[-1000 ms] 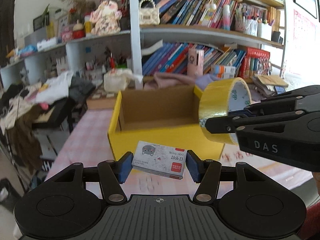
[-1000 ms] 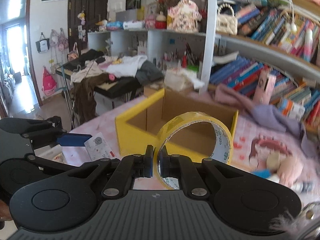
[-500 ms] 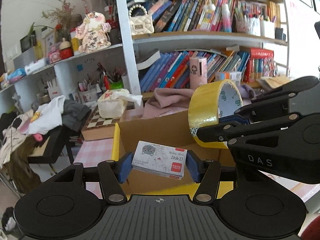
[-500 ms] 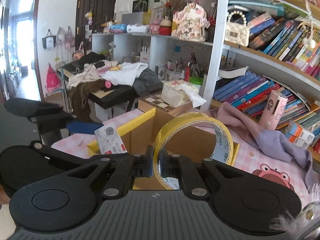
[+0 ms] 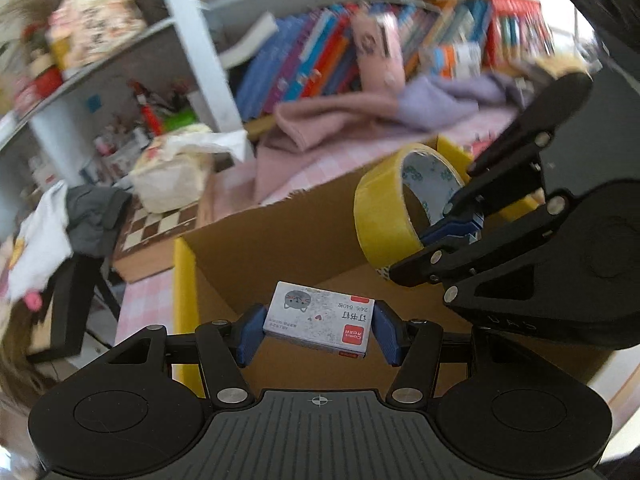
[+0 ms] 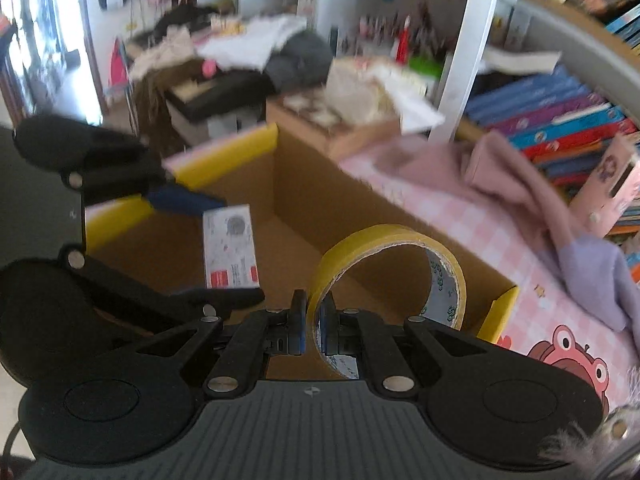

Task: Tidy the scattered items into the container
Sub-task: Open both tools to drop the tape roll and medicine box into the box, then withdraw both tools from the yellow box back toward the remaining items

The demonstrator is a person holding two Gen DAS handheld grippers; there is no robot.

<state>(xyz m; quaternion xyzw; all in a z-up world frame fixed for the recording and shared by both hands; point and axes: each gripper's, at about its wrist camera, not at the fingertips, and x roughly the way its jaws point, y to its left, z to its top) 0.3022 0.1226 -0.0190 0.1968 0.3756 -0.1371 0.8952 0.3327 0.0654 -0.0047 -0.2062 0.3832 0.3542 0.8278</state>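
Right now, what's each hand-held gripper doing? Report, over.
Left hand-held gripper clamps staple box. Right pinches yellow tape roll. Both above open cardboard box. Nothing blocking.

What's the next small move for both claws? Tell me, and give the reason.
Probably lower both a little further into the yellow cardboard box, then let go. The left claw grips the small staple box and the right claw pinches the rim of the yellow tape roll; both items hang over the box's open brown interior, so a short drop should land them inside.
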